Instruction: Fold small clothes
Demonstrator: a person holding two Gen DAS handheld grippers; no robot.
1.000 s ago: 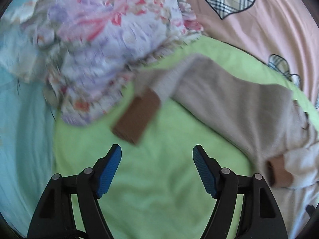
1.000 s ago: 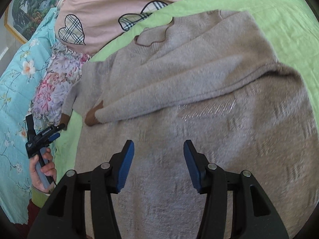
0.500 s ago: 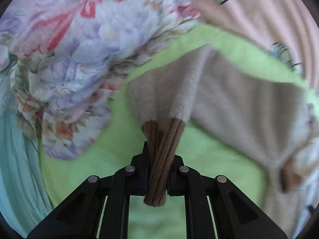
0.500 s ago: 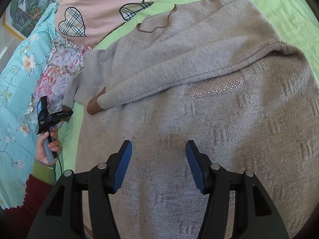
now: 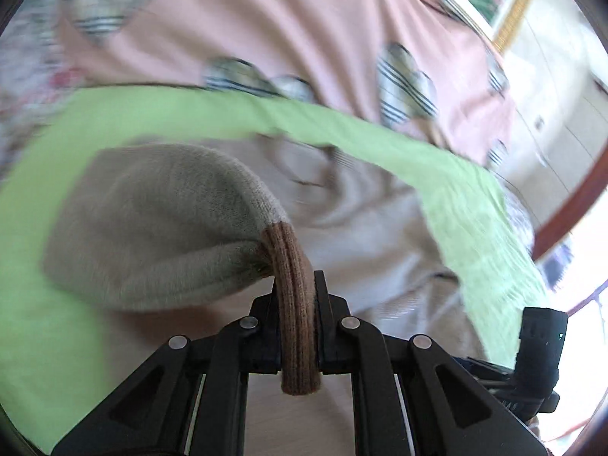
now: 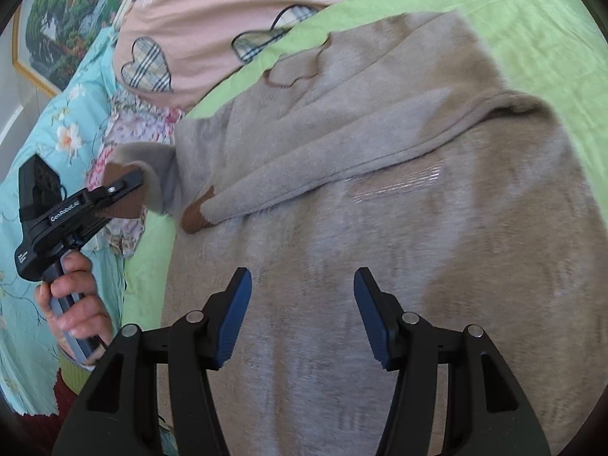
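Note:
A beige knit sweater (image 6: 399,197) lies flat on a green blanket (image 6: 532,30). One sleeve is folded across its chest, ending in a brown cuff (image 6: 195,214). My left gripper (image 5: 296,296) is shut on the other sleeve's brown cuff (image 5: 292,285) and holds it lifted, the beige sleeve (image 5: 159,220) curling over. The same gripper (image 6: 125,186) shows at the left of the right wrist view with the cuff (image 6: 121,197) in it. My right gripper (image 6: 302,319) is open and empty, hovering over the sweater's lower body.
A pink quilt with plaid hearts (image 6: 228,7) lies beyond the green blanket. A floral cloth (image 6: 125,133) and a turquoise flowered sheet (image 6: 57,144) lie at the left. A framed picture (image 6: 53,30) hangs behind. The right gripper's body (image 5: 539,345) shows at the lower right in the left wrist view.
My left gripper closed on the brown sleeve cuff, then lifted it and swung it towards the sweater's body. My right gripper stayed open over the sweater.

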